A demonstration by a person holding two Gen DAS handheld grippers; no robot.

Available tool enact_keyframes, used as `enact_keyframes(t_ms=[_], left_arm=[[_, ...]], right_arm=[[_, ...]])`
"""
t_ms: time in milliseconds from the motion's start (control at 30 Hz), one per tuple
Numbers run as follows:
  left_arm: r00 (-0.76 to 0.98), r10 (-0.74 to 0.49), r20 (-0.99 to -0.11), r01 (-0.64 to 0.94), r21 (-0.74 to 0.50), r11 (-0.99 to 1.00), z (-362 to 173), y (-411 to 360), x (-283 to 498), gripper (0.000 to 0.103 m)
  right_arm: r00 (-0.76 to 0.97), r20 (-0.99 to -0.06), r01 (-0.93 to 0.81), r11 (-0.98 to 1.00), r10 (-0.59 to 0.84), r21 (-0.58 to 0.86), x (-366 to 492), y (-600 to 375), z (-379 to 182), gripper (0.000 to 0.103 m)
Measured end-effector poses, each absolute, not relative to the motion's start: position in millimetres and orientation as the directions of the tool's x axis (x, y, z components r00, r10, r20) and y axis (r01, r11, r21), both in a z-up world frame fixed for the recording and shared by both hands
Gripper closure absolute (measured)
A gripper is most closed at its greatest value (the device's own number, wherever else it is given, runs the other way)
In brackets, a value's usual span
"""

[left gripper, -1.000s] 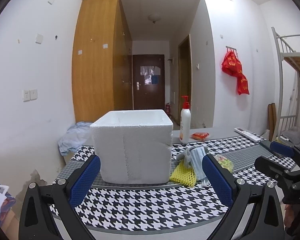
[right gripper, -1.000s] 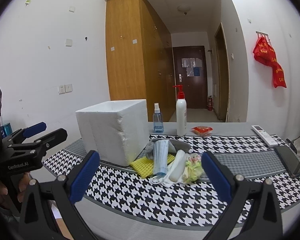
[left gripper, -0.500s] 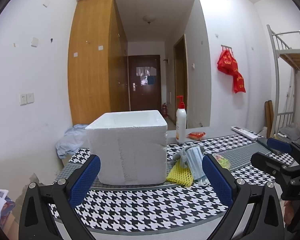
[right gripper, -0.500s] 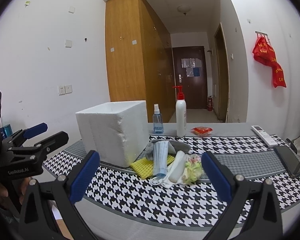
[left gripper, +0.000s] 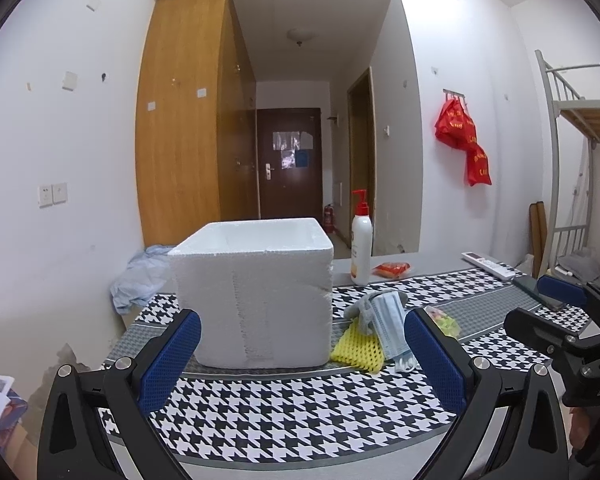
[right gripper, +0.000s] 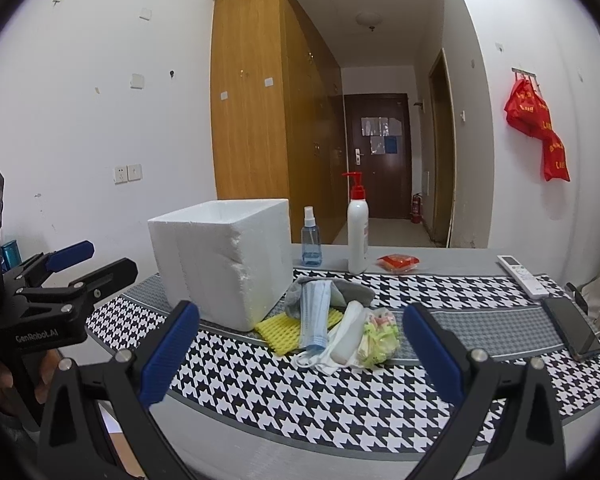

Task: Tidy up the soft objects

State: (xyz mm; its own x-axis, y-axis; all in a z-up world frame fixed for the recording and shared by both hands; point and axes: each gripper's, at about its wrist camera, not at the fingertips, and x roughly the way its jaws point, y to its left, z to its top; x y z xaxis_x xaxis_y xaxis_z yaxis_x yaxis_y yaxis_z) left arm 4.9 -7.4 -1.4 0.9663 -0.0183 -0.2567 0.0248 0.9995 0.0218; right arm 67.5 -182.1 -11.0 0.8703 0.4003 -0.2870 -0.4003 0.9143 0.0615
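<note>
A white foam box stands open-topped on the houndstooth cloth. Right of it lies a pile of soft things: a yellow foam net, a blue face mask, a grey cloth, a white roll and a bag of yellow-green bits. My left gripper is open and empty, in front of the box. My right gripper is open and empty, in front of the pile. Each gripper shows in the other's view, the right and the left.
A white pump bottle, a blue spray bottle and a red packet stand behind the pile. A remote and a phone lie at the right. A crumpled blue cloth lies left of the box. The table's front edge is near.
The left wrist view has tilted up a little and shifted slightly; the box sits lower in it. The right gripper has barely moved. Nothing on the table has moved.
</note>
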Motion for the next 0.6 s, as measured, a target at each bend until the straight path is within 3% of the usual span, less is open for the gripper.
enact_keyframes(t_ms=[600], left_arm=[[0.955, -0.051, -0.291, 0.053, -0.003, 0.999, 0, -22, 27, 0.001]], right_arm=[[0.872, -0.293, -0.389, 0.918, 0.393, 0.073, 81, -197, -13, 0.000]])
